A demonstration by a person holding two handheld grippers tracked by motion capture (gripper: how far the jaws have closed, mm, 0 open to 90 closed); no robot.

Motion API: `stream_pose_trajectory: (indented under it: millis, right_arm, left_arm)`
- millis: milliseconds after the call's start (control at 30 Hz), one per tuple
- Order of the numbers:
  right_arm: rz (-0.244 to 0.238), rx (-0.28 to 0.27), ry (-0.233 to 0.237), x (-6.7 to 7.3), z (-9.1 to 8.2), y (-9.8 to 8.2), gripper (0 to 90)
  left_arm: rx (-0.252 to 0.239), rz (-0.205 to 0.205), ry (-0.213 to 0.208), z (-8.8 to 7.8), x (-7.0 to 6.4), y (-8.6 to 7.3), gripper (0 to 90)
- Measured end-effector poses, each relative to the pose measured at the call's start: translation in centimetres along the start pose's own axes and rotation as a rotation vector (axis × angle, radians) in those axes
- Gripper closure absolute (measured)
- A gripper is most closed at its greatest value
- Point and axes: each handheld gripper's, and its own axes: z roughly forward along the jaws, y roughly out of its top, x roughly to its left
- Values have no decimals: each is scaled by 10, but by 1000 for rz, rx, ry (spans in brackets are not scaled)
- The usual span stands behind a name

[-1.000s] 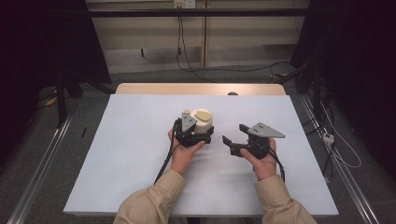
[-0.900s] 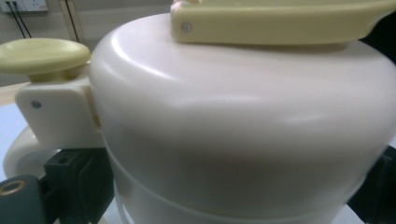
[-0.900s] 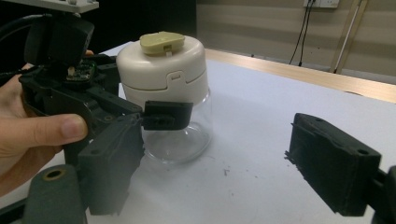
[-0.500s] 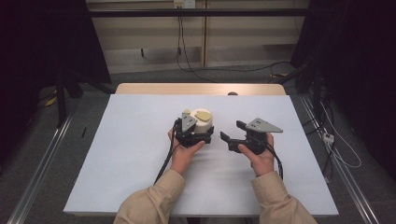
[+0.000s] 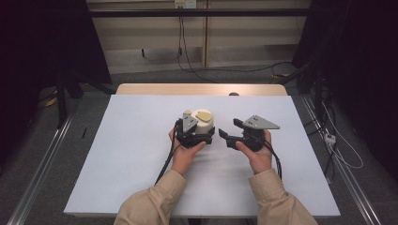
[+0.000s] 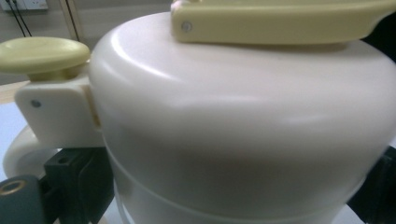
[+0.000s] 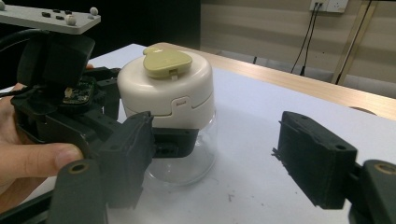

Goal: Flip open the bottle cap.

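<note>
1. High view: a clear jar with a cream lid [image 5: 203, 123] stands upright near the middle of the white table [image 5: 117, 154], a pale yellow flap on top of the lid. The left gripper [image 5: 193, 136], held in the person's left hand [image 5: 184, 154], sits against the near side of the jar with its jaws round the body below the lid. The right gripper [image 5: 228, 134], in the right hand [image 5: 256, 152], lies just to the right of the jar and points at it, apart from it, with the grey three-cornered plate on top.

2. Left gripper view: the cream lid [image 6: 243, 116] looms very close and blurred, the yellow flap [image 6: 280, 21] across its top and a yellow button [image 6: 44, 53] on a cream hinge at the left. The black jaws show low at both edges, on either side of the jar.

3. Right gripper view: the jar [image 7: 170, 116] stands on the table [image 7: 261, 154], glass below, cream lid above. The left gripper [image 7: 140, 137] pinches the glass just under the lid. The right gripper [image 7: 219, 156] has its jaws spread, having just been closing, with nothing between the pads; the jar stands beyond them, untouched.
</note>
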Motion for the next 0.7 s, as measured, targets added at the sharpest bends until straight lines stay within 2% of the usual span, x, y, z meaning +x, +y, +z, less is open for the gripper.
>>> stream_pose_trajectory:
  millis: [33,67,133,167,233,267,367,400,500,700]
  right_arm:
    - [-4,1,2,0,0,1,298]
    - [-14,4,1,0,0,1,382]
    - [-25,10,-17,0,1,2,478]
    - [-25,10,-17,0,1,2,478]
    - [-11,6,12,0,2,3,560]
    - [-1,5,33,0,2,5,644]
    - [2,6,43,2,3,8,726]
    - [2,6,43,2,3,8,726]
    - [-16,20,46,4,6,11,815]
    - [-11,39,70,5,13,11,892]
  left_arm:
    - [0,0,1,0,0,0,51]
    - [0,-1,1,0,0,0,51]
    - [1,0,2,0,0,0,51]
    - [1,-1,3,0,0,0,51]
    - [2,-1,3,0,0,0,51]
    - [3,-1,4,0,0,0,52]
    - [3,-1,5,0,0,0,51]
    - [5,-2,4,0,0,0,51]
    - [4,-2,4,0,0,0,51]
    - [3,-2,4,0,0,0,51]
